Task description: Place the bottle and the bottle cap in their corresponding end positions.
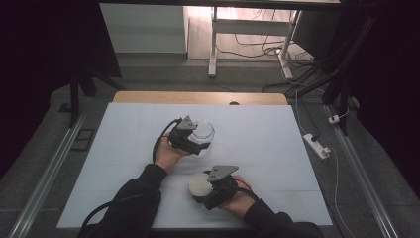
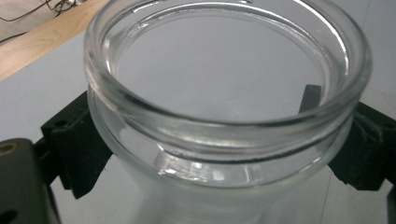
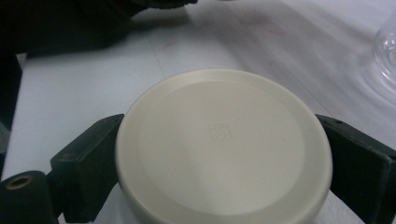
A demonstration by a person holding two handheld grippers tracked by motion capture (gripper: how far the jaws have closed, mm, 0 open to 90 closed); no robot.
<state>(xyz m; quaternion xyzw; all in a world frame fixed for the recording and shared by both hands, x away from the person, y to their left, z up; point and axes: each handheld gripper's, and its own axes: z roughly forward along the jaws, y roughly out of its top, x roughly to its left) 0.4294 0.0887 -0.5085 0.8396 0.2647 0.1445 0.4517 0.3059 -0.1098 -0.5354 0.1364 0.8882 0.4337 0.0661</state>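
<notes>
The jar (image 1: 202,133) stands upright near the middle of the white table (image 1: 257,134), its open mouth facing up and its axis vertical; it is clear glass with a thick rolled rim, and nothing can be seen inside it. The left gripper (image 1: 194,143) comes at it from the person's side, and in the left gripper view the two black jaws sit against opposite sides of the jar (image 2: 224,116) just under the rim, spread about as wide as the jar's neck and gripping it. One jaw shows through the glass on the far wall. The lid (image 1: 200,184) is nearer the person, well apart from the jar, toward the front edge of the table and a little right of its centre. It is a round, cream-coloured disc lying flat, its broad face up, with a small embossed mark near the centre seen in the right gripper view. The right gripper (image 1: 207,191) holds it: its jaws press on the lid (image 3: 224,144) from either side at the rim, set as wide as the lid's diameter. Whether the lid rests on the table or is raised just off it cannot be told. Dark sleeves (image 1: 133,198) enter from the bottom edge of the high view.
</notes>
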